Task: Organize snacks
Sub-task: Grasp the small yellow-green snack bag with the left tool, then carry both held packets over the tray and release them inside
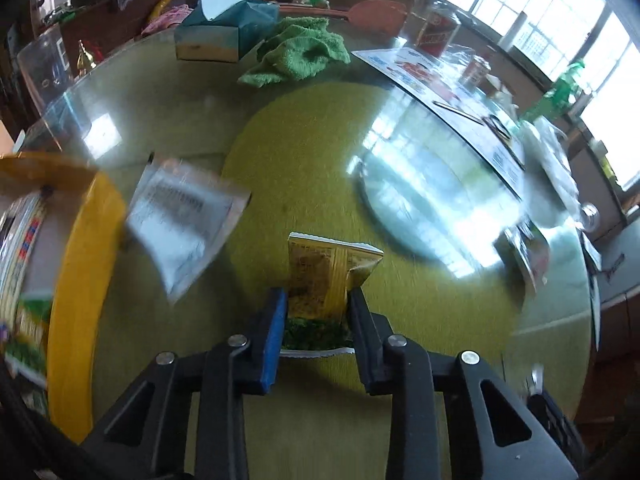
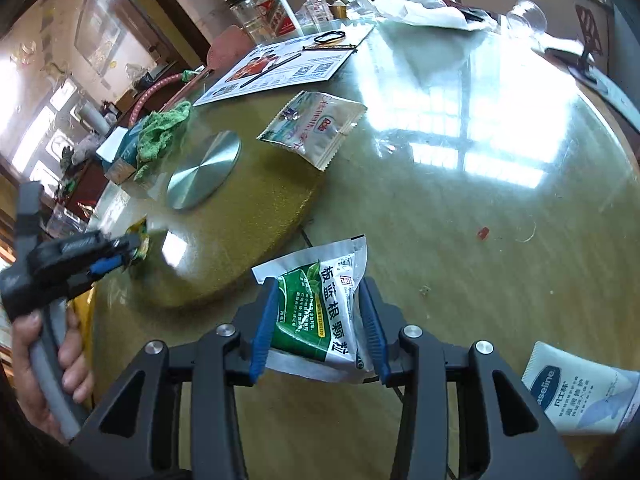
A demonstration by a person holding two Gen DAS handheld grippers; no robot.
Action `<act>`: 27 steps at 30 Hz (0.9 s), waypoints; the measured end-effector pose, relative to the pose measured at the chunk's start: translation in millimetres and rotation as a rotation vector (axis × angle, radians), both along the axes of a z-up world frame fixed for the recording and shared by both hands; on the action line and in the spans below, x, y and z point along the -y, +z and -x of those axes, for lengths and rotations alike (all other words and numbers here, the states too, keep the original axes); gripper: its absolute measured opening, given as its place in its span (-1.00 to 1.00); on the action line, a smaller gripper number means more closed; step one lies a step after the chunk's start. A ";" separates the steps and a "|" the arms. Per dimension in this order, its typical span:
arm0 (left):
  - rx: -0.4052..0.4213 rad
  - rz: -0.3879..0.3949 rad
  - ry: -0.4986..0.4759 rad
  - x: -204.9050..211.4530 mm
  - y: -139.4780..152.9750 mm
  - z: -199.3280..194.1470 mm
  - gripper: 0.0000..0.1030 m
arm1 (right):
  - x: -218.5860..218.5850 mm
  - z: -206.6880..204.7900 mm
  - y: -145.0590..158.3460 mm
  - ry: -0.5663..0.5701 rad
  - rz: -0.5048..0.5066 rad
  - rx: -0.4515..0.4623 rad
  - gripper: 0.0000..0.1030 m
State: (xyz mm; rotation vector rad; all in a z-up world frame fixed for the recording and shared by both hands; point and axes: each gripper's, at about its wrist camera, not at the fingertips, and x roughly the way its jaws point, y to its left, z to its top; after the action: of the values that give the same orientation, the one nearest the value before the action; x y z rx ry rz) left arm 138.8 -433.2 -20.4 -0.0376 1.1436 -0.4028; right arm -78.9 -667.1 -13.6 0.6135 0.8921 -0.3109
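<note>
My left gripper [image 1: 318,300] is shut on a yellow-and-green snack packet [image 1: 328,276] and holds it above the glass table. It also shows at the left of the right wrist view [image 2: 134,246]. A blurred silver packet [image 1: 182,220] lies beside a yellow basket [image 1: 78,292] at the left; the basket holds other packets. My right gripper [image 2: 318,294] is shut on a green-and-white packet [image 2: 320,312] just above the table. A silver Dole packet [image 2: 314,128] lies flat further out on the table.
Round glass table with a yellow mat [image 2: 248,208] and a metal disc [image 2: 204,168]. Green cloth [image 1: 300,50], tissue box [image 1: 224,30], printed sheet [image 2: 280,68], bottles [image 2: 276,12] at the back. A Vaseline tube [image 2: 580,392] lies at the near right.
</note>
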 end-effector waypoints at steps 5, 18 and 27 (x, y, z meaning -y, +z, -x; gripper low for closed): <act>0.027 0.114 -0.011 -45.2 10.2 67.6 -0.44 | -11.3 -1.4 5.0 0.065 -0.024 0.051 -0.30; 0.016 0.258 -0.028 -93.7 24.9 135.4 -0.44 | -56.9 -15.9 6.9 0.237 0.029 0.037 -0.28; 0.113 0.341 0.011 -155.1 66.8 164.8 -0.44 | -91.5 -23.6 1.6 0.306 0.257 -0.051 0.07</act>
State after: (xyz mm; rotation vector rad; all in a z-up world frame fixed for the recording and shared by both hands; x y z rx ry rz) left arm -26.0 -278.0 46.4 -0.3155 0.9534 -0.5801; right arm -55.3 -575.6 -12.0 0.2269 0.9623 -0.1612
